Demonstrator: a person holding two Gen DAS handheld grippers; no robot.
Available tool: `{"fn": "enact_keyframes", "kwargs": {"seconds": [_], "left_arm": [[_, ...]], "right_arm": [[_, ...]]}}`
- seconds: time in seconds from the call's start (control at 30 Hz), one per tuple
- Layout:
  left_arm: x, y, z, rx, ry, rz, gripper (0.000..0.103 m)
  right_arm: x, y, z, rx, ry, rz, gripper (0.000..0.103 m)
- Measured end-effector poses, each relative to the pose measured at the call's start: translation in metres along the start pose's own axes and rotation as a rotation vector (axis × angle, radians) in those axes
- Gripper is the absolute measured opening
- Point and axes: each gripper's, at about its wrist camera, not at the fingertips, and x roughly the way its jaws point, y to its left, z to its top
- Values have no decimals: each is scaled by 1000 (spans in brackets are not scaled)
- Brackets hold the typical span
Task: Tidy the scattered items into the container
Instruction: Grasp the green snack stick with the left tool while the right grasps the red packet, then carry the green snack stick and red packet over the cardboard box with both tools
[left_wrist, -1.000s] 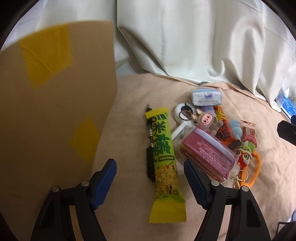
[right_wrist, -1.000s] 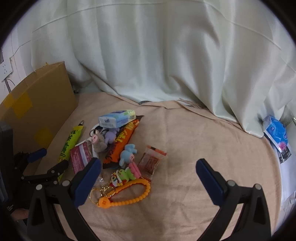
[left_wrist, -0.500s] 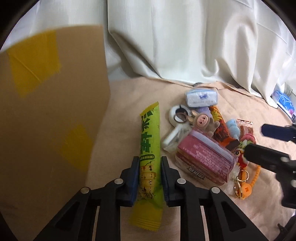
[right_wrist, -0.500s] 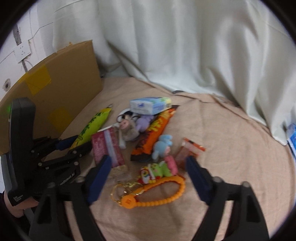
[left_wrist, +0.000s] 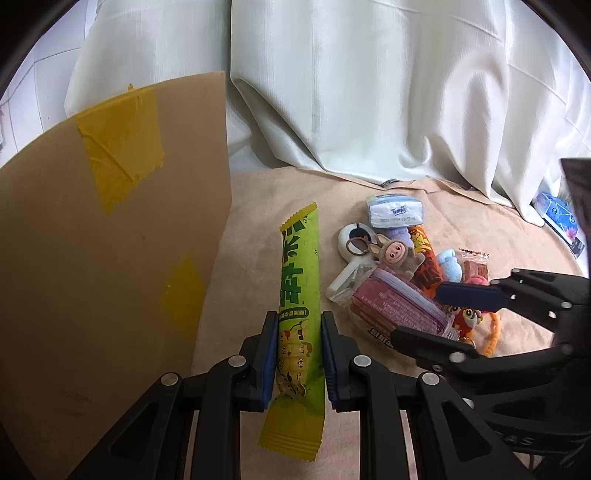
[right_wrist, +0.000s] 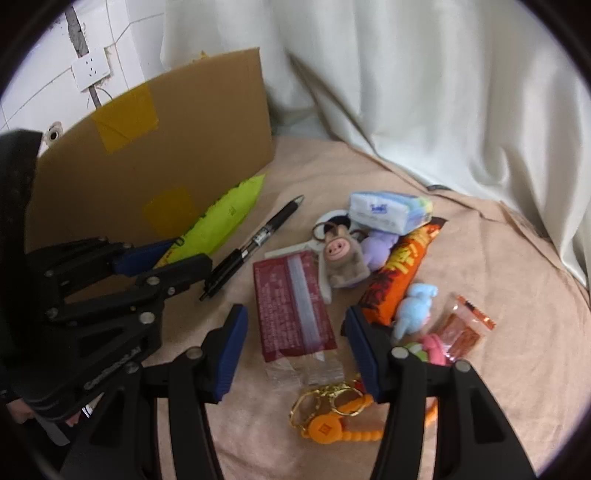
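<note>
My left gripper is shut on a long green snack packet and holds it lifted beside the cardboard box; the packet also shows in the right wrist view. My right gripper is open, its jaws on either side of a dark red zip pouch, also in the left wrist view. A black pen lies on the cloth where the packet was.
A pile on the beige cloth: tissue pack, pig plush, orange snack bar, blue plush, small red sachet, orange bead keychain. White curtain behind. Wall socket left.
My left gripper closed on the green packet and lifted it, uncovering the pen. My right gripper moved left and down over the red pouch, jaws narrowing.
</note>
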Motion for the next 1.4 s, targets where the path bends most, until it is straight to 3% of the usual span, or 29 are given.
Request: {"fn": "enact_keyframes", "kwargs": {"seconds": [0.17,0.2,0.23,0.33,0.63,0.87,1.13,1.27,1.4], "left_arm": [[2,2,1,-6,5,0,22],[1,3,1,-8,3,-3,23],[0,3,1,-10,-1,-4,23],[-5,3,4,-16,-15,-12,22],[-29,-16,31,-14,-82,-47,22],[-85,-27,72,21,-165,-47,22],[-127,41,94,-78,-232,105,22],[-137,89,92,-148,-241,207,22],[-137,121,83,-186,-228,247,22]], "right_arm": [[16,3,-4,-4,45,8,60],[18,3,-5,-8,49,13,57],[19,4,-5,-7,53,3,47],[15,0,-4,19,50,17,45],[-37,-16,10,61,-76,-27,45],[-57,-34,27,109,-127,-84,45],[-73,-29,49,114,-171,-85,44],[-77,-12,66,90,-204,-66,44],[-78,11,85,53,-228,-34,44]]}}
